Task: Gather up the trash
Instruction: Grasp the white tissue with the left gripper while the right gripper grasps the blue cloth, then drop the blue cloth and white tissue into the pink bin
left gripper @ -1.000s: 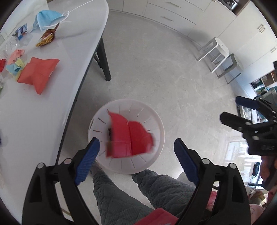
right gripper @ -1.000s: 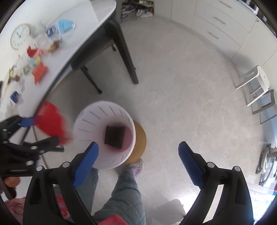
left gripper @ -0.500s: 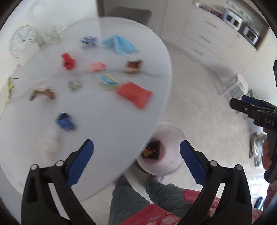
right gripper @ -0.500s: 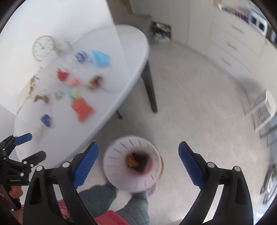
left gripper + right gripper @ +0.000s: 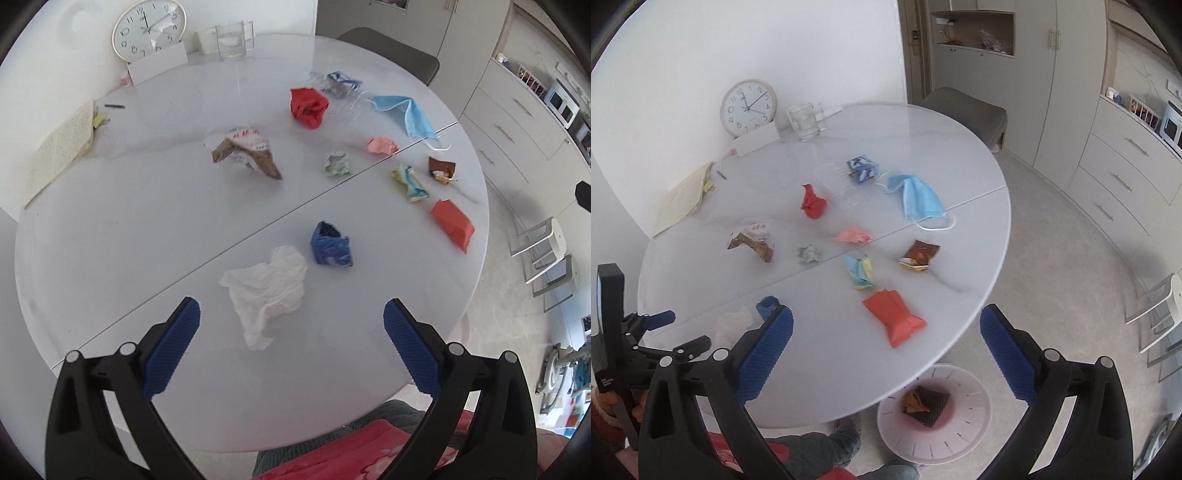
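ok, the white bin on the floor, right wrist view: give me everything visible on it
The white bin is round and looks like plastic, with short dark slits spaced around its inner wall. It stands upright and open-topped on the pale floor, just past the near edge of the white table, whose rim hides part of it. Its bottom looks pinkish. Inside lie a dark patterned wrapper and an orange-yellow scrap against it. The person's legs are close beside it; whether they touch it is unclear. No gripper is in contact with it.
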Demonstrator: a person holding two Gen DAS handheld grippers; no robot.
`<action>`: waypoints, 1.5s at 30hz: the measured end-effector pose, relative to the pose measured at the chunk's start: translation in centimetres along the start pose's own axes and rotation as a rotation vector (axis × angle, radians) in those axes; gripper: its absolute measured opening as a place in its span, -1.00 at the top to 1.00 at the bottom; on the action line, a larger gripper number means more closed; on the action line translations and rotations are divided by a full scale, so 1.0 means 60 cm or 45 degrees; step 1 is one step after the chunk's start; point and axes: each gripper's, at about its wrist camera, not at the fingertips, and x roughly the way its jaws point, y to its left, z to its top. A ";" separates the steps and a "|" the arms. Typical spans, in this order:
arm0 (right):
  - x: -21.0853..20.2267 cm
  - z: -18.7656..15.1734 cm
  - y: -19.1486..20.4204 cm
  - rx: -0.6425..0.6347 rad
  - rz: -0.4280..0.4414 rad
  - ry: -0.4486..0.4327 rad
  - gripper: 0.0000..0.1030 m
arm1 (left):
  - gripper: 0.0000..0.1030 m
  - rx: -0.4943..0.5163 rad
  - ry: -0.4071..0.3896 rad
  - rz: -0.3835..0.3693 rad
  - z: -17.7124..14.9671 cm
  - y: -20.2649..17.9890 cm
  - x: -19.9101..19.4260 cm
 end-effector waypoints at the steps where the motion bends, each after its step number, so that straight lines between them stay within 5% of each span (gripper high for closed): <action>1: 0.007 0.002 0.012 0.002 0.001 0.011 -0.95 | -0.85 -0.003 0.016 -0.022 0.001 0.008 0.012; 14: 0.069 -0.002 0.088 -0.006 -0.028 0.144 -0.95 | -0.82 0.109 0.169 -0.081 0.017 0.023 0.148; 19: 0.089 -0.001 0.110 -0.014 0.004 0.169 -0.95 | -0.15 0.178 0.227 -0.056 0.016 0.013 0.185; 23: 0.112 -0.005 0.137 -0.064 0.047 0.186 -0.95 | 0.66 0.228 0.209 -0.065 0.022 0.014 0.181; 28: 0.184 -0.018 0.195 -0.193 0.122 0.258 -0.95 | 0.66 0.139 0.177 -0.090 0.030 0.060 0.144; 37: 0.330 -0.045 0.270 -0.259 0.223 0.440 -0.42 | 0.66 0.004 0.037 -0.063 0.044 0.130 0.041; 39: 0.351 -0.050 0.275 -0.257 0.215 0.481 -0.11 | 0.66 -0.010 0.016 -0.057 0.047 0.135 0.028; 41: 0.349 -0.050 0.276 -0.263 0.212 0.463 0.42 | 0.66 0.000 0.006 -0.044 0.045 0.132 0.020; 45: 0.315 -0.050 0.256 -0.227 0.242 0.456 0.47 | 0.66 0.057 -0.002 -0.058 0.044 0.108 0.012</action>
